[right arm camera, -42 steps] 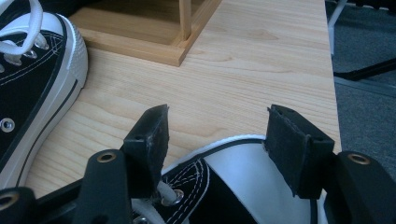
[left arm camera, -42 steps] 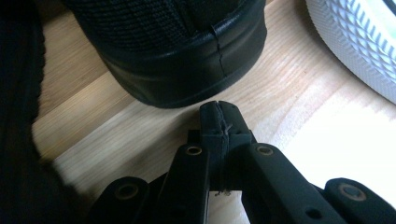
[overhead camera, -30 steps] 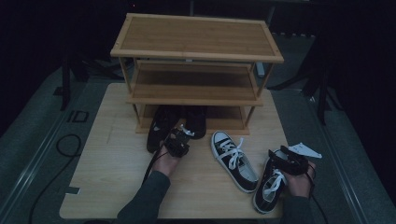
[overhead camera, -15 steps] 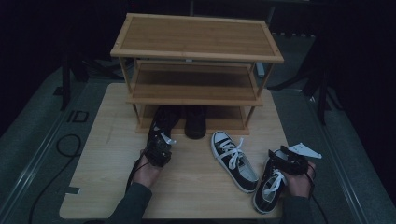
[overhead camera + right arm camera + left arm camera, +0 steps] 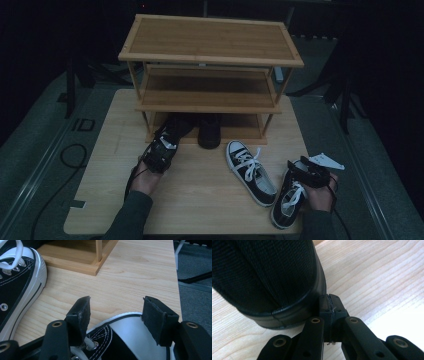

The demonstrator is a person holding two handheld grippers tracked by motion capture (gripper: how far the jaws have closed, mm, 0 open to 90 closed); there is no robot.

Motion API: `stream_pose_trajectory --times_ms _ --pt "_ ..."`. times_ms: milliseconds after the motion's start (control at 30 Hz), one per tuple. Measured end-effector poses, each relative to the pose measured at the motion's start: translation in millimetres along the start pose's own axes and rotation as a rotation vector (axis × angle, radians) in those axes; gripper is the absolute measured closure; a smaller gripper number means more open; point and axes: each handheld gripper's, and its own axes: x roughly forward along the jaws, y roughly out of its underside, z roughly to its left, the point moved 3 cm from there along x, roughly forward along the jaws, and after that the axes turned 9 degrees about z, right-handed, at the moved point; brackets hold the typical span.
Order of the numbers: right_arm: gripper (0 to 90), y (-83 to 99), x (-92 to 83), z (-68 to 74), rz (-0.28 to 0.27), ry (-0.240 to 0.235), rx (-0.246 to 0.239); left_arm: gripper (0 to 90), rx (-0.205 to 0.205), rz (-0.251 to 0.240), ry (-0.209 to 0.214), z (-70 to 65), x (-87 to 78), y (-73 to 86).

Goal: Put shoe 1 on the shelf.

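— Looking at the left gripper [image 5: 329, 302], what do you see? Are the jaws holding the black shoe [image 5: 267, 277]?

— No. I see the jaws closed flat on each other, with nothing between them. They touch the rounded sole edge at the shoe's end. I think I use them as one blunt finger to push the shoe toward the bottom shelf of the shoe rack [image 5: 210, 100]. The shoe stands on the bench [image 5: 200, 195], half under the rack, just beside a second black shoe [image 5: 209, 131].

— And the right gripper [image 5: 116, 312]?

— Its jaws are wide, one on each side of the near sneaker [image 5: 132, 332], above the toe cap. The pads do not press it, as far as I can tell. I judge it waits there for a grasp across the toe. The other sneaker [image 5: 15, 277] lies near it, apart, also on the bench.

— What about the materials?

— The black shoe has a woven, ribbed upper and a smooth dark sole rim. The sneakers are black canvas with white stitching, metal eyelets, white laces and a glossy white rubber toe. Bench and rack are pale wood with clear grain.
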Motion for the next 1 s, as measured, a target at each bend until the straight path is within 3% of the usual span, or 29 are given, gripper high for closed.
stream_pose_trajectory --times_ms 100,233,500,533,800,833,1000 --pt "39.6 0.0 0.1 -0.1 -0.002 -0.001 0.001 89.6 0.015 0.010 0.000 0.3 -2.9 11.6" --pt "39.6 0.1 0.2 -0.2 -0.003 0.000 0.000 89.6 -0.001 0.017 -0.009 6.7 -6.6 22.5" --pt "39.5 0.1 0.0 -0.1 -0.003 0.000 0.000 89.6 -0.065 0.030 -0.013 28.2 -5.2 38.6" --pt "39.6 0.1 0.0 -0.1 -0.003 0.000 0.000 89.6 -0.091 0.030 -0.012 33.4 -2.4 41.1" --pt "39.6 0.1 0.0 0.0 -0.003 0.000 0.001 89.6 -0.174 -0.002 0.015 52.0 2.5 39.4" --pt "39.5 0.1 -0.1 0.1 -0.002 0.000 0.001 89.6 -0.189 -0.026 0.047 56.1 3.1 37.0" --pt "39.6 0.1 0.0 -0.1 -0.003 0.000 0.001 89.7 -0.175 -0.023 0.048 56.8 6.5 32.1"
